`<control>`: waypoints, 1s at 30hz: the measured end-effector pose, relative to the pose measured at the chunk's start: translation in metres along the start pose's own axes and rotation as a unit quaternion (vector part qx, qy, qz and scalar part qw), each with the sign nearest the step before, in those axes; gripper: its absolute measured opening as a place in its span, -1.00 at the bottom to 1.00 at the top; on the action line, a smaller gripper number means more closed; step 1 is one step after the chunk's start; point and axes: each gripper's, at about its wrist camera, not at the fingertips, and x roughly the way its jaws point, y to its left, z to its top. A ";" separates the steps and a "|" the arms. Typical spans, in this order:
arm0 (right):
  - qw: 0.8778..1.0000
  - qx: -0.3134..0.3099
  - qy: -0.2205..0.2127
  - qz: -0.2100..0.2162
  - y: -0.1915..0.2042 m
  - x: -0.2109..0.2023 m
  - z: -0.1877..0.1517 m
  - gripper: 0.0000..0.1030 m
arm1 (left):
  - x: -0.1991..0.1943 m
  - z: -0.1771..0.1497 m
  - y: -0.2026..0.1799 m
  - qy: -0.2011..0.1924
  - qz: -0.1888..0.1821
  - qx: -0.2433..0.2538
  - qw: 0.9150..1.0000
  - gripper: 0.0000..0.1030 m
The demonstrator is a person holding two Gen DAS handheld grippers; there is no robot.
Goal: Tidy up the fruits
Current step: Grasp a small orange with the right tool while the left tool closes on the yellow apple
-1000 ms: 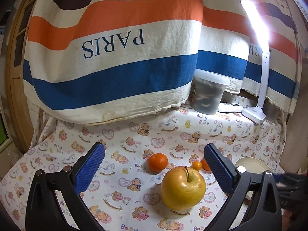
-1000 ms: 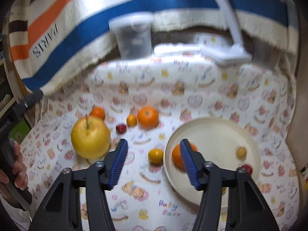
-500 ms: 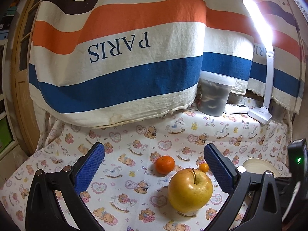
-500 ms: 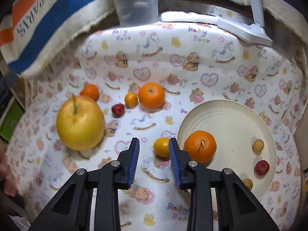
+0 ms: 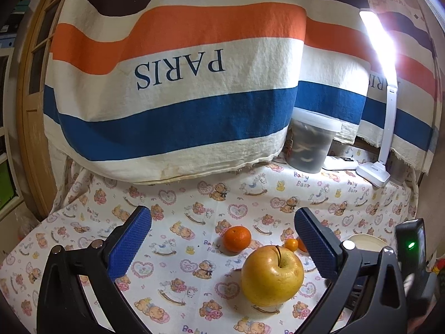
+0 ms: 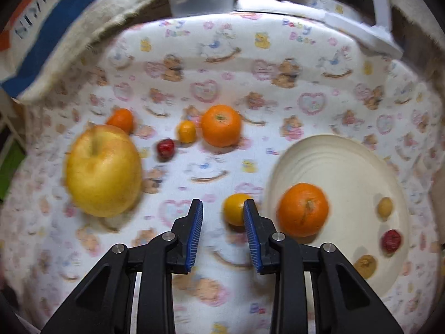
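Observation:
A cream plate at the right holds an orange, a red berry and two small brownish fruits. On the cloth lie a big yellow apple, an orange, a small mandarin, a small yellow-orange fruit, a red berry and a small yellow fruit. My right gripper is open and empty, its right finger beside that yellow fruit. My left gripper is wide open above the cloth, with the apple and mandarin ahead.
A clear lidded tub and a white desk lamp stand at the back. A striped PARIS towel hangs behind the table. The plate's rim shows right of the left gripper, beside the right gripper's black body.
My right gripper has come down and closer to the small yellow fruit by the plate, narrowing from one second ago. The left gripper has drifted back and left, still wide open.

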 end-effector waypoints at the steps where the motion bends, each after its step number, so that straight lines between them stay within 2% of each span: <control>1: 0.999 0.011 0.015 0.047 0.000 -0.002 0.000 -0.37 | 0.000 0.000 -0.001 0.001 0.000 0.003 1.000 0.98; 2: 0.998 0.018 0.016 0.059 0.001 -0.005 0.000 -0.37 | 0.000 0.000 -0.002 0.001 0.001 0.005 1.000 0.98; 3: 0.999 0.017 0.003 0.050 0.004 -0.011 0.000 -0.37 | -0.001 0.000 -0.003 0.000 0.002 0.007 1.000 0.98; 5: 0.999 -0.013 -0.032 0.003 0.014 -0.021 0.002 -0.37 | -0.001 -0.001 -0.004 -0.001 0.001 0.009 1.000 0.98; 7: 0.999 -0.026 -0.038 -0.028 0.018 -0.021 0.003 -0.37 | 0.000 -0.002 -0.006 0.001 0.000 0.014 1.000 0.98; 13: 1.000 -0.017 0.017 0.018 0.010 -0.002 -0.006 -0.36 | -0.001 -0.002 -0.009 0.000 0.000 0.023 1.000 0.98; 17: 1.000 -0.022 0.009 0.011 0.011 0.005 -0.010 -0.36 | -0.001 -0.002 -0.008 0.002 -0.004 0.019 1.000 0.98; 21: 0.999 -0.023 0.014 0.034 0.016 0.014 0.001 -0.36 | 0.002 -0.003 -0.008 0.006 0.000 0.020 1.000 0.98; 30: 0.999 -0.025 0.039 0.021 0.020 0.032 0.000 -0.37 | 0.005 -0.004 -0.009 0.011 -0.002 0.024 1.000 0.98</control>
